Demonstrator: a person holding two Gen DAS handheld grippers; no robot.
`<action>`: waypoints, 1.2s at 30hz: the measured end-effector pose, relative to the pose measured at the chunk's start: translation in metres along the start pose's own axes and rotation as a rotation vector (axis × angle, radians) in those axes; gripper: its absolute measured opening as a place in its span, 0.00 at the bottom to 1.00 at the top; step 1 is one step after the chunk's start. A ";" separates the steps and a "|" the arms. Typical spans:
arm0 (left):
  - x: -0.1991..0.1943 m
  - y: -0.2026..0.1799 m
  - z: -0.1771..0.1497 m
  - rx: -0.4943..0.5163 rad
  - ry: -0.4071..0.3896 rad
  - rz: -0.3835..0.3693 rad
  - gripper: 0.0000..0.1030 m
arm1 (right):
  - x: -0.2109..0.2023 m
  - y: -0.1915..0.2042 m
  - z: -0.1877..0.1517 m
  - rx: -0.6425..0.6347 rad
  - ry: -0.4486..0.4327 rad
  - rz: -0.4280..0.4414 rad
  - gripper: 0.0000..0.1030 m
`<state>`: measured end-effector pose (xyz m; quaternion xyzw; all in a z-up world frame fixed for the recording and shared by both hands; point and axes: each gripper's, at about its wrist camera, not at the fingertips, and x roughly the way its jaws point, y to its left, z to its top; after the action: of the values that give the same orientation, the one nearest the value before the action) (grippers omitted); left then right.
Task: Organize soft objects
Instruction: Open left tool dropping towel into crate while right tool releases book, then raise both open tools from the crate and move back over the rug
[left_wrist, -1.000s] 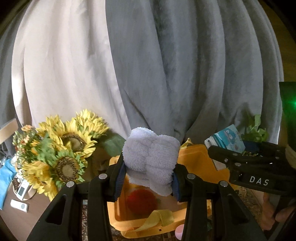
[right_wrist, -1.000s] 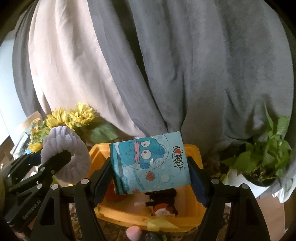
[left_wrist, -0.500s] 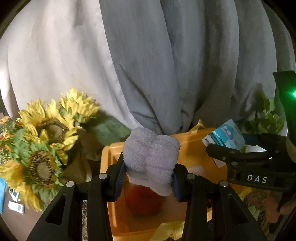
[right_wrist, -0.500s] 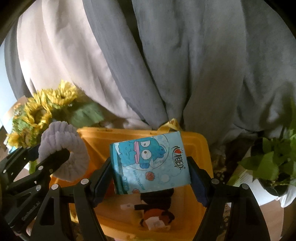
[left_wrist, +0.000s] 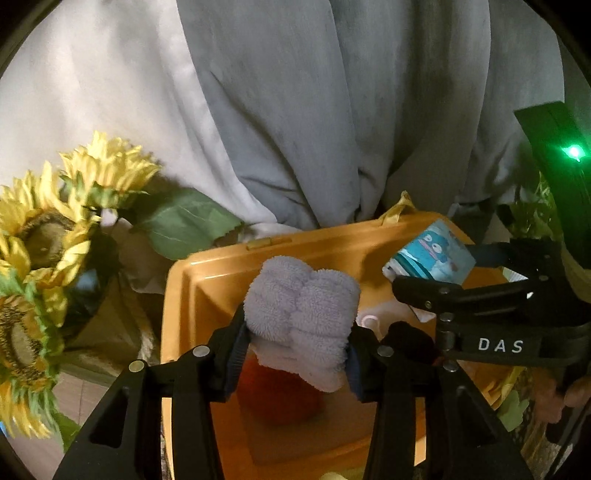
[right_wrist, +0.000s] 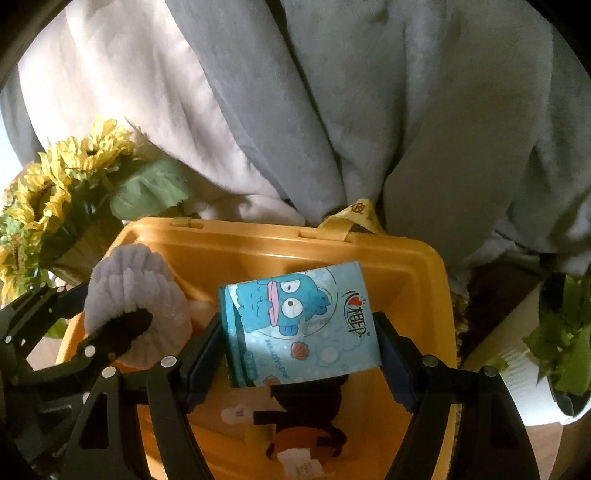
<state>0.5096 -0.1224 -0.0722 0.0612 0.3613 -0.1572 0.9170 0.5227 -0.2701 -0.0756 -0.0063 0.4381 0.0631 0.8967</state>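
Two grippers hang over the orange plastic bin (right_wrist: 413, 258): left gripper (left_wrist: 297, 354), jaws just easing apart, pads touching a fluffy lilac scrunchie (left_wrist: 301, 317); right gripper (right_wrist: 301, 363) clamps a blue cartoon tissue pack (right_wrist: 299, 321).

Left wrist view: fisheye, looks forward and steeply down along the left tool (left_wrist: 297, 350) into the orange bin (left_wrist: 207, 280), close above it. The right tool (left_wrist: 436, 273) enters at its right edge.

Right wrist view: same kind of lens, same downward tilt, close over the bin (right_wrist: 413, 266); the left tool (right_wrist: 144, 332) shows at lower left.

Shared: bin, grey curtain (left_wrist: 332, 110) behind it, sunflowers (right_wrist: 55, 177) to the left, a green plant (right_wrist: 565, 350) to the right.
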 end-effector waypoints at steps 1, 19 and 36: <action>0.002 0.001 0.000 -0.002 0.006 -0.005 0.46 | 0.001 0.000 0.001 0.001 0.005 0.000 0.75; -0.019 -0.011 -0.003 -0.014 -0.008 0.013 0.73 | -0.030 -0.010 -0.004 0.072 -0.078 -0.026 0.77; -0.105 -0.026 -0.016 -0.053 -0.114 0.105 0.79 | -0.115 -0.004 -0.038 0.083 -0.231 -0.076 0.77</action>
<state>0.4180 -0.1177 -0.0120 0.0466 0.3091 -0.1023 0.9444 0.4228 -0.2888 -0.0085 0.0216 0.3338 0.0109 0.9423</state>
